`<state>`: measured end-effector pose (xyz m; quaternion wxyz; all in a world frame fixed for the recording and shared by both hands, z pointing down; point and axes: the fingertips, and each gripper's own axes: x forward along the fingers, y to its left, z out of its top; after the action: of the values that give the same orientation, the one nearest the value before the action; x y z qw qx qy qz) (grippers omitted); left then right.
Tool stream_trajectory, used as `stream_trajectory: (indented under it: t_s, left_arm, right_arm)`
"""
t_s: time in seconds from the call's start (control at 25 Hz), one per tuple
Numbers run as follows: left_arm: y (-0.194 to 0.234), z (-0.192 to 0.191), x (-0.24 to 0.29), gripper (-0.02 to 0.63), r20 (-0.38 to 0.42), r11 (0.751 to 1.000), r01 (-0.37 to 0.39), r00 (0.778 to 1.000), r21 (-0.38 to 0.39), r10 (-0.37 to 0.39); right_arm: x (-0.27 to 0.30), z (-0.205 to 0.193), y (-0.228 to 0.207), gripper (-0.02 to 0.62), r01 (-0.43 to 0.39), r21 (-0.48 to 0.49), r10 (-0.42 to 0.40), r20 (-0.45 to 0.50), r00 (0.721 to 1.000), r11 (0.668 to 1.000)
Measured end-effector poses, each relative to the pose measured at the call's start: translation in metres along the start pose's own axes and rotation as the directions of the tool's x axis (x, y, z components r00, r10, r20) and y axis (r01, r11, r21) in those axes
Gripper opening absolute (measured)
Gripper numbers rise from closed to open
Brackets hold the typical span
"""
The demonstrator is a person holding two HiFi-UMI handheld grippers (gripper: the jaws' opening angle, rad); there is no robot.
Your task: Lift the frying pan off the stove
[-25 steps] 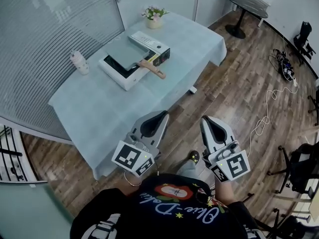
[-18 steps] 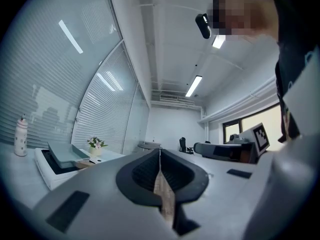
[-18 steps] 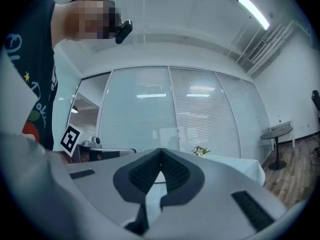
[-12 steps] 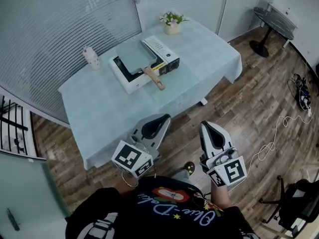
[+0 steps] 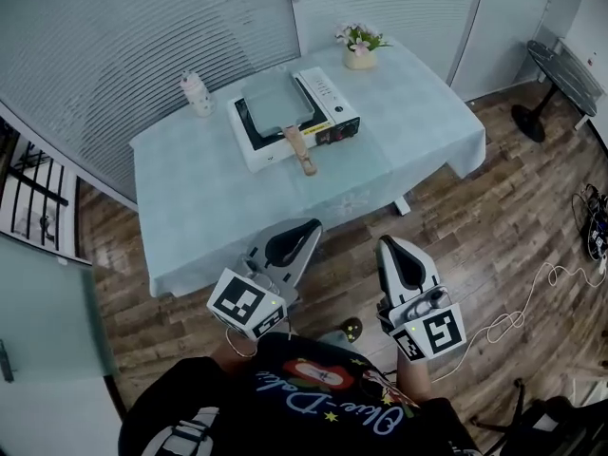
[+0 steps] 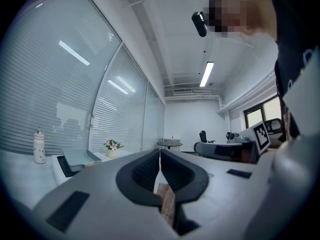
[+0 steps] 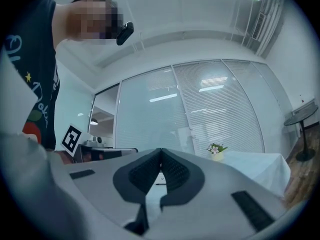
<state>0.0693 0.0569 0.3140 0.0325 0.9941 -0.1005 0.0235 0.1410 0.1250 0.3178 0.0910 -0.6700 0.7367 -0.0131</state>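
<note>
Frying pan point(image 5: 273, 110): square, shallow, pale grey-green, with rounded corners and a low rim.
Handle point(image 5: 300, 150): light brown wood, short and straight; reached past the stove's front edge over the cloth, pointing toward the person.
Pan's place: sat flat on the left part of the stove point(image 5: 324, 93), on the far half of the table; well apart from both grippers.
Stove look: white, low and boxy, set at a slant to the table edges; dark well under the pan, pale panel to the pan's right.
Stove label point(image 5: 320, 132): yellow-and-black strip on the dark front face; print too small to read.
Table point(image 5: 418, 131): draped in a pale blue cloth hanging down at the sides; stood on a wood-plank floor.
Left gripper point(image 5: 312, 224): jaws pressed together with nothing between them; held low before the person's body, just short of the table's near edge.
Right gripper point(image 5: 384, 241): jaws likewise closed tight and empty; held beside the left one, over the floor.
Marker cubes point(image 5: 249, 304): black-and-white square patterns only, no letters.
Shirt point(image 5: 313, 388): dark, with a red patch and pale cursive lettering, upside down in the head view; could not be read with certainty.
Bottle point(image 5: 197, 93): small and white, left of the stove; any print too small to tell.
Flowers point(image 5: 359, 46): small pot with pink and white blooms, behind the stove near the table's far edge.
</note>
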Motion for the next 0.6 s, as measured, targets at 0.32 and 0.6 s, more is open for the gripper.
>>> stream_trajectory:
  t_s: [0.32,0.6]
  left_arm:
    - [0.020,-0.001,-0.016,0.008,-0.014,0.993,-0.121,0.993,0.004,0.121]
    - [0.047,-0.008,0.001,0.008,0.020,0.991,-0.127,0.992,-0.045,0.128]
  right_arm:
    - [0.028,-0.006,0.002,0.002,-0.116,0.018,0.115,0.009,0.993,0.993]
    - [0.040,-0.012,0.003,0.002,-0.143,0.001,0.143,-0.031,0.989,0.990]
